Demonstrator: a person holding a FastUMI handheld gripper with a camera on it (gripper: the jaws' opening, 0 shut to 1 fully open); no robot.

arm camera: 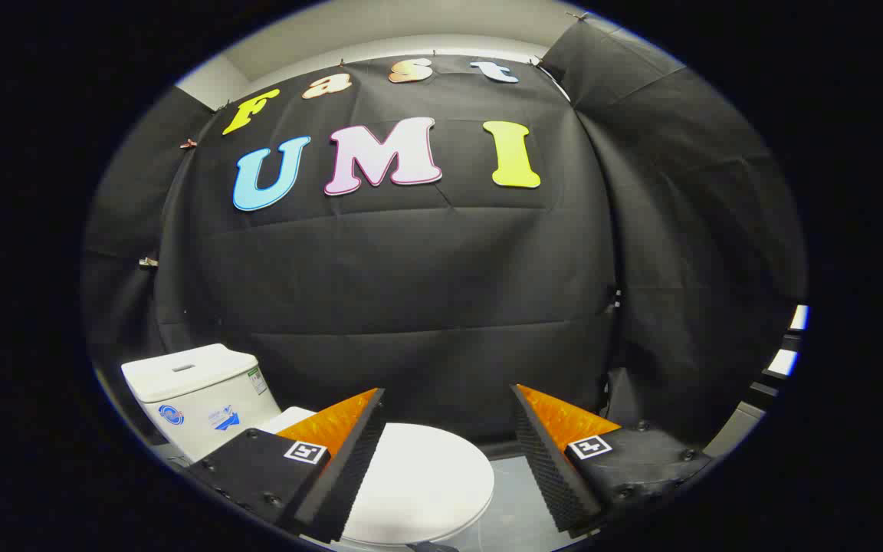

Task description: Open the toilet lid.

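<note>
Right now I see my gripper point(448, 460) spread wide with nothing held, its two fingers point(349, 460) well apart. Below and between them, nearer the left finger, the toilet lid point(418, 483) lies shut and flat on the bowl, not touched by either finger. Beyond it to the left stands the tank point(196, 391). Grey floor point(510, 498) shows beside the lid, and the black cloth wall point(411, 307) hangs behind everything.

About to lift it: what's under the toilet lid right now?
The toilet lid lies closed, covering seat and bowl, so neither can be seen. The open gripper hovers above it, not touching.
</note>
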